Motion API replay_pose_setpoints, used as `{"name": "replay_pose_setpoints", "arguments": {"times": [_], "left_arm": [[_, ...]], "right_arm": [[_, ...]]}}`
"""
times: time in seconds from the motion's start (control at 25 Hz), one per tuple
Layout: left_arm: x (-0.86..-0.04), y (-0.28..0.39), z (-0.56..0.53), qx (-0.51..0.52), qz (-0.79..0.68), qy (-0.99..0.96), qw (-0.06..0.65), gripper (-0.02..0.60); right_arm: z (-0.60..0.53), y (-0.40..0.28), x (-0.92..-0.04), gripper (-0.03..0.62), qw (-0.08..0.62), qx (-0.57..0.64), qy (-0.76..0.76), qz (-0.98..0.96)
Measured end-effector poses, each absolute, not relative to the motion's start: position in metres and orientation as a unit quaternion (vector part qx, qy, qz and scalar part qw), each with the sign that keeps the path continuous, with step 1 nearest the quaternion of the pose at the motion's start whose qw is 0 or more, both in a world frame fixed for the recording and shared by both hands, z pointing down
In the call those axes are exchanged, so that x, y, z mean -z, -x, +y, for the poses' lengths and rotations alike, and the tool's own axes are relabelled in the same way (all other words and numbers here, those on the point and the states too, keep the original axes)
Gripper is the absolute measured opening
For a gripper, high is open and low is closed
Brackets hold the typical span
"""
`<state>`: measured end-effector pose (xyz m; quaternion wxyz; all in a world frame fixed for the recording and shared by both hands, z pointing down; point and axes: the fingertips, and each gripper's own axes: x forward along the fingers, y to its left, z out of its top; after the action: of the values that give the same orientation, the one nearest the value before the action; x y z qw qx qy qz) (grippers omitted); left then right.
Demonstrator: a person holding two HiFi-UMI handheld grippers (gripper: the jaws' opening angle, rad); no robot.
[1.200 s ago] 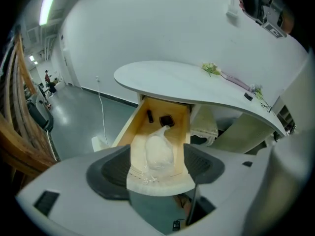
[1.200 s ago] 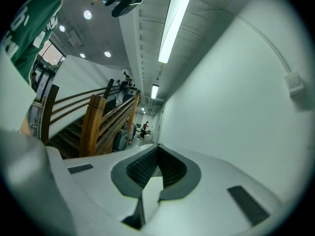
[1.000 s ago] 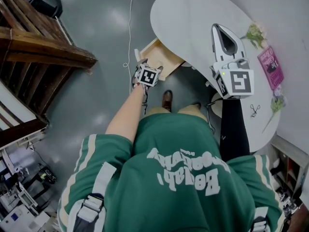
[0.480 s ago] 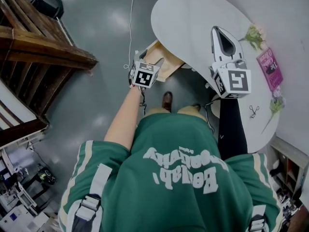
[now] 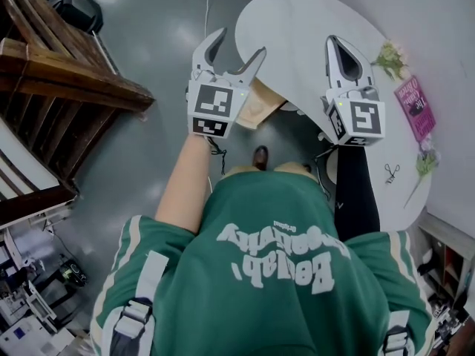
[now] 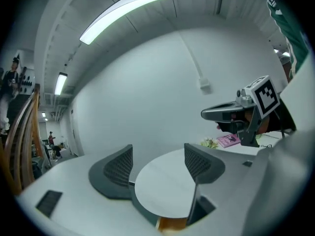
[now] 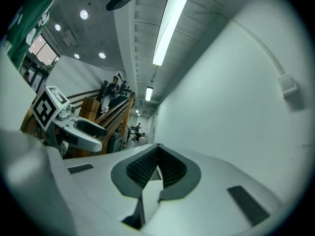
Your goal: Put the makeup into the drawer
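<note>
The wooden drawer (image 5: pixel 261 106) stands pulled out from under the round white table (image 5: pixel 297 43), just above the frame's centre in the head view. Which of the small things on the table is the makeup cannot be told. The left gripper (image 5: pixel 237 44) is held right above the drawer, at the table's left edge, its jaws wide apart with nothing between them. The right gripper (image 5: pixel 334 44) hangs over the tabletop to the right, jaws pressed together and empty. At the right edge of the table lie a flower sprig (image 5: pixel 391 54), a pink book (image 5: pixel 415 104) and a small scissor-shaped tool (image 5: pixel 391 170). A wooden staircase (image 5: pixel 59 73) fills the upper left.
</note>
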<state>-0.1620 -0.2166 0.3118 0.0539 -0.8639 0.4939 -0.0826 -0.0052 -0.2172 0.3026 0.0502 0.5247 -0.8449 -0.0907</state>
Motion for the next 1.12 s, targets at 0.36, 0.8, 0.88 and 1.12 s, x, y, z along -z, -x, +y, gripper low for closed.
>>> {"name": "replay_pose_setpoints", "arguments": {"times": [0.36,0.8,0.88,1.12], "left_arm": [[-0.304,0.12,-0.218,0.072,0.447,0.89,0.056,0.351],[-0.276,-0.057,-0.198,0.02,0.314,0.946,0.078,0.35],[-0.279,-0.096,-0.189,0.017,0.29,0.954,0.077,0.35],[-0.289,-0.192,-0.158,0.018,0.223,0.971,0.079,0.35]], "right_arm": [[-0.205,-0.032,-0.297,0.009,0.057,0.098,-0.56,-0.821],[-0.152,-0.197,-0.28,0.009,0.071,0.091,-0.671,-0.733],[-0.138,-0.23,-0.284,0.009,0.072,0.095,-0.679,-0.724],[-0.093,-0.315,-0.287,0.009,0.069,0.097,-0.72,-0.684]]}}
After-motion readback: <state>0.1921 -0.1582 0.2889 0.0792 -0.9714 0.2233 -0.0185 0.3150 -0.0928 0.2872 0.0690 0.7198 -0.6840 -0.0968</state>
